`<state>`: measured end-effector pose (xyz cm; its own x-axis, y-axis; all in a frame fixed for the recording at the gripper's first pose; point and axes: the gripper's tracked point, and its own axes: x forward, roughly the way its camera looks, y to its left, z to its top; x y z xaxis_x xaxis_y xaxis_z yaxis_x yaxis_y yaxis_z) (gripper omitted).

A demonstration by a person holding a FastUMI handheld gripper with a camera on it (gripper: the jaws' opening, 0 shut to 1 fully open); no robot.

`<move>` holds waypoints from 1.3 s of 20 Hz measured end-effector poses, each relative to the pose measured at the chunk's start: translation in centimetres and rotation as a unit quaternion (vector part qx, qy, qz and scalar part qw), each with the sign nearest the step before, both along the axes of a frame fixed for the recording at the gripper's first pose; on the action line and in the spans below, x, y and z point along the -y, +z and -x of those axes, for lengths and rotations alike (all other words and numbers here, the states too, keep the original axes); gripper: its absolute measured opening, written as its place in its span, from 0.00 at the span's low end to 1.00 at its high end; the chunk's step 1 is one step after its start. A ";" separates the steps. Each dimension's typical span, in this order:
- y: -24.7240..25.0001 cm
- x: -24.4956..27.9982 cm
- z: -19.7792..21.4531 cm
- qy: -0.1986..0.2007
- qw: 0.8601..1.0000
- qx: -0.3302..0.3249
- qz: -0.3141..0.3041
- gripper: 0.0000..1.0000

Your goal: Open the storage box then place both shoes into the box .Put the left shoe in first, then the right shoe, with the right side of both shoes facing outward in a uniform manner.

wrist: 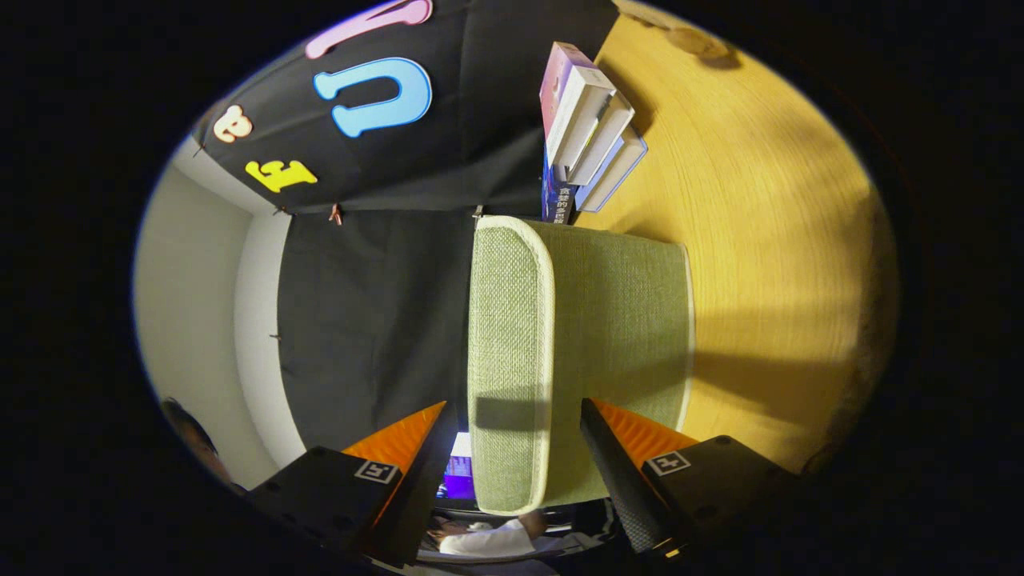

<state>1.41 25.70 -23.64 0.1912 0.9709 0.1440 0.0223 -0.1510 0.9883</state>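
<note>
Here we hold the jaws (512, 436) spread apart, one finger on each side of the near end of the green fabric storage box (576, 352), with nothing pressed between them. The view is rolled sideways, so the wooden table (768, 240) runs along the 3 o'clock side and the box's lid (510, 352), with its pale piped rim, faces 9 o'clock toward the black booth wall. The lid looks closed flat against the body. The finger at 7 o'clock sits on the lid's outer side; the finger at 5 o'clock overlaps the box's side panel. We cannot tell whether either finger touches the fabric.

Beyond the box, at 12 o'clock, a stack of books (588, 132) lies just beside its far end. A person's sleeve (488, 540) shows under the jaws at 6 o'clock. We see no shoes from here.

We judge that opening the box is the step in hand. The risks follow from the soft fabric: if we close across lid and body together, we pinch the box shut instead of lifting the lid. If we catch only the piped rim, it may slip out. A pull toward 9 o'clock could drag the light box across the table or tip it, and a shove toward 12 o'clock would knock the books.
</note>
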 end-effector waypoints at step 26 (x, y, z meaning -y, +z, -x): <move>16.1 -2.4 -0.3 -0.075 0.993 0.086 0.018 0.05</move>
<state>1.74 28.10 -7.51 0.3093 0.9387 0.1522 -0.1681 -0.1036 0.9803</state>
